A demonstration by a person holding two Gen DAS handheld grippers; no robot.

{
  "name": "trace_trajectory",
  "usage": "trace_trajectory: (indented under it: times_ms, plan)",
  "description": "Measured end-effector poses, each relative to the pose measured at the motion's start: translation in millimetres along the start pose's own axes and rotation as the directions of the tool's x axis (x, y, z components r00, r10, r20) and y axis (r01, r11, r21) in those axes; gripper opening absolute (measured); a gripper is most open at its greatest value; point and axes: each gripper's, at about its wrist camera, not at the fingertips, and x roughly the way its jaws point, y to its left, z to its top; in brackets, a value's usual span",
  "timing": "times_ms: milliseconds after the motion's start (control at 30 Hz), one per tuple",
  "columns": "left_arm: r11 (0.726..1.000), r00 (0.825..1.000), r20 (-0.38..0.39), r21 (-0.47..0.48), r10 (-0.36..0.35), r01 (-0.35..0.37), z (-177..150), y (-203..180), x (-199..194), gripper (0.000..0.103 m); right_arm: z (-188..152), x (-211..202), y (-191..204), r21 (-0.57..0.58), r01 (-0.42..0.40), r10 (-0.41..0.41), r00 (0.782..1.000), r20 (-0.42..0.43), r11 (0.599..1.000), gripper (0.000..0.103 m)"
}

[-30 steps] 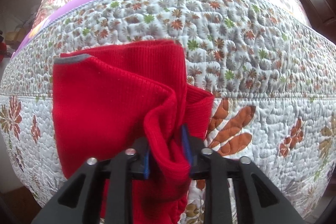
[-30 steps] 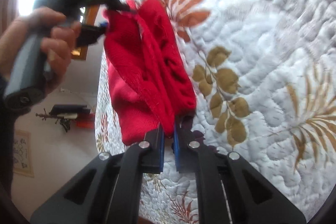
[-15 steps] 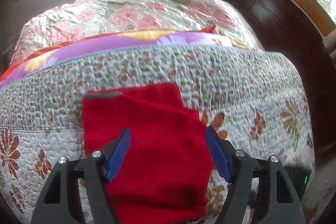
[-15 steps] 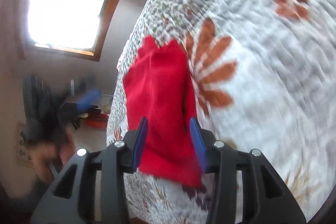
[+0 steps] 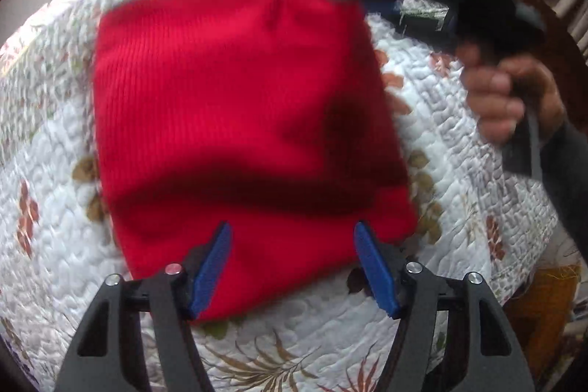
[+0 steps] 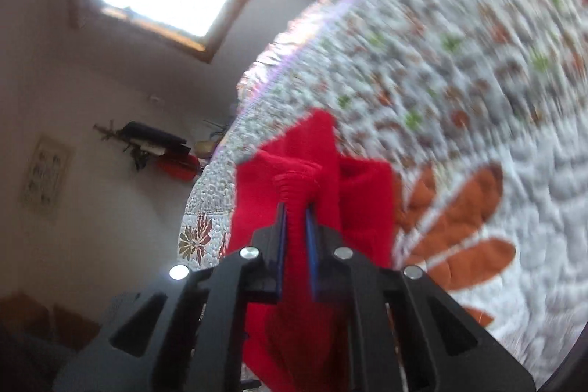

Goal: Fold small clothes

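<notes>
Since half a second ago my right tool has gone from wide to pinched shut on the far corner of the red garment, which lies on the bed quilt. My left tool hangs wide over the near edge, nearer for the next fold.

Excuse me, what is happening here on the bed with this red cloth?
A person is folding a small red knitted garment on a white quilted floral bedspread, using two hand-held grippers. The right gripper is shut on a bunched edge of the garment at its far corner. The left gripper is open over the near edge, holding nothing. The garment lies mostly flat, folded into a rough rectangle.
</notes>
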Motion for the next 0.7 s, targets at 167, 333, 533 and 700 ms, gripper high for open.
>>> trace_trajectory:
  times_ms: [167, 333, 533, 700]
  plan:
    - [1.0, 1.0, 0.011, -0.017, 0.014, -0.014, -16, -5, 4, 0.069, 2, 20, -54, 0.088, 0.135, -0.133, 0.991, -0.034, 0.987, 0.026]
    - [0.995, 0.988, 0.126, -0.037, -0.087, 0.092, 14, -1, -42, 0.068, -8, -8, -43, 0.137, 0.06, -0.061, 0.998, 0.002, 0.989, 0.04]
    - [0.96, 0.95, 0.255, -0.162, -0.182, 0.227, 127, 73, -46, 0.068, 15, 4, -29, 0.085, 0.128, -0.126, 0.992, -0.028, 0.988, 0.051]
    - [0.999, 0.99, 0.134, -0.004, -0.034, 0.035, 181, 91, -15, 0.059, 34, 19, 8, -0.147, 0.157, -0.173, 0.979, -0.105, 0.977, 0.051]
